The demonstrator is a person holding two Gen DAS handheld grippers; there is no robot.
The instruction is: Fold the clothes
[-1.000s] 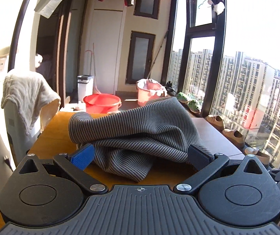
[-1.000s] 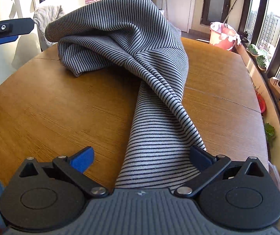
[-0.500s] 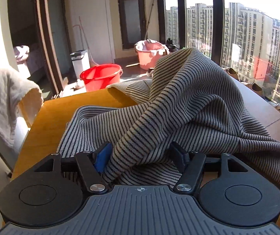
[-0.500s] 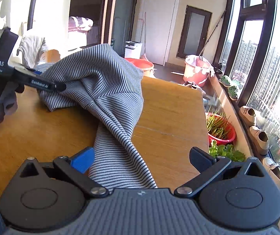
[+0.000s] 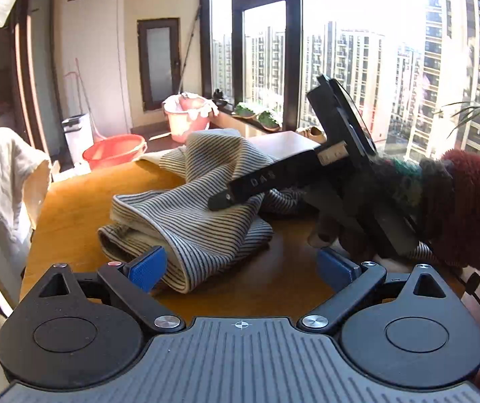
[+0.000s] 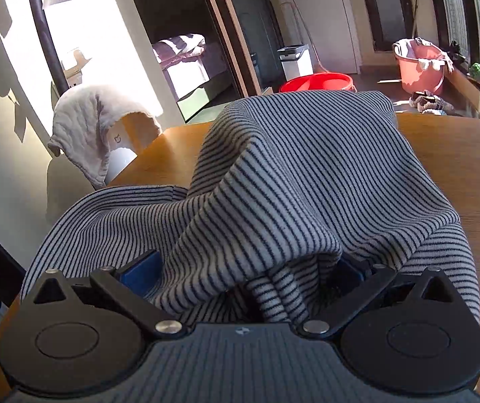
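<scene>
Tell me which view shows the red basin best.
The left wrist view: the red basin on the floor beyond the table shows its rim and side. In the right wrist view the striped garment hides all but its rim.

Your left wrist view sits low over the table (image 5: 72,201), facing the windows, close to the cloth (image 5: 199,221); your right wrist view looks across the same cloth (image 6: 307,174), nearly touching it, toward the doorway; both share the red basin (image 5: 114,149) (image 6: 317,82).
</scene>
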